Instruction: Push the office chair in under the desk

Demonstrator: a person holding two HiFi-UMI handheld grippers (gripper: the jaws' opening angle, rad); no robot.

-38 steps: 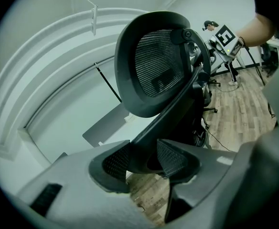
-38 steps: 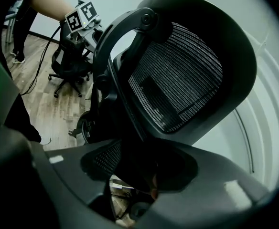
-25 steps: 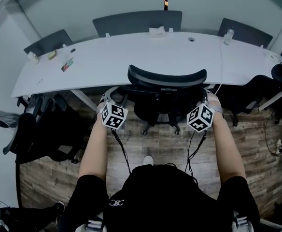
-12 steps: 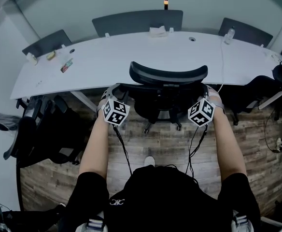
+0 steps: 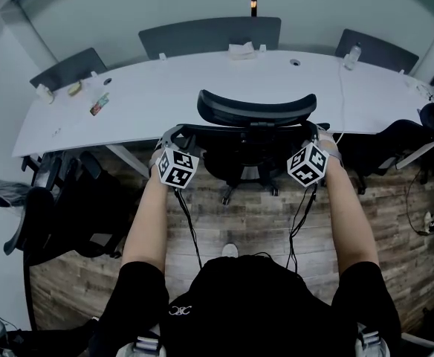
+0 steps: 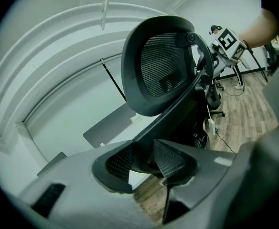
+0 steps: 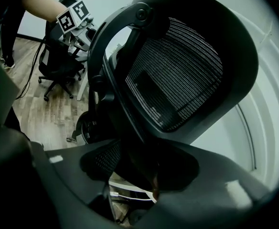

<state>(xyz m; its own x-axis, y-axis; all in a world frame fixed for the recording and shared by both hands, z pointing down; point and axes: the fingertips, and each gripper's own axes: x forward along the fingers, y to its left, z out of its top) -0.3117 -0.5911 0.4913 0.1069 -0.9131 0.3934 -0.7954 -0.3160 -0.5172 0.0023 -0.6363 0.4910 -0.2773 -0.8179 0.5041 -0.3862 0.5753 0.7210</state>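
Office chair (image 5: 254,140) sits at the middle of the near edge of the desk (image 5: 202,88), facing the desk w/ its back to the person. Headrest (image 5: 256,110) runs side to side, parallel to that edge, and overlaps the white top in the head view. Castors (image 5: 227,197) stand on the wood floor (image 5: 247,225), on the person's side of the edge.

Left gripper (image 5: 174,138) is clamped on the left side of the chair's back frame, right gripper (image 5: 311,134) on the right side. Each gripper view shows the dark frame bar squeezed btwn the mesh-faced pads (image 6: 170,160).

Room: slanted desk leg (image 5: 131,155) and black chairs (image 5: 68,199) to the left, another black chair (image 5: 392,143) near on the right, w/ the office chair between them. Floor btwn chair and person is open. Grey chairs (image 5: 209,34) line the desk's far side.
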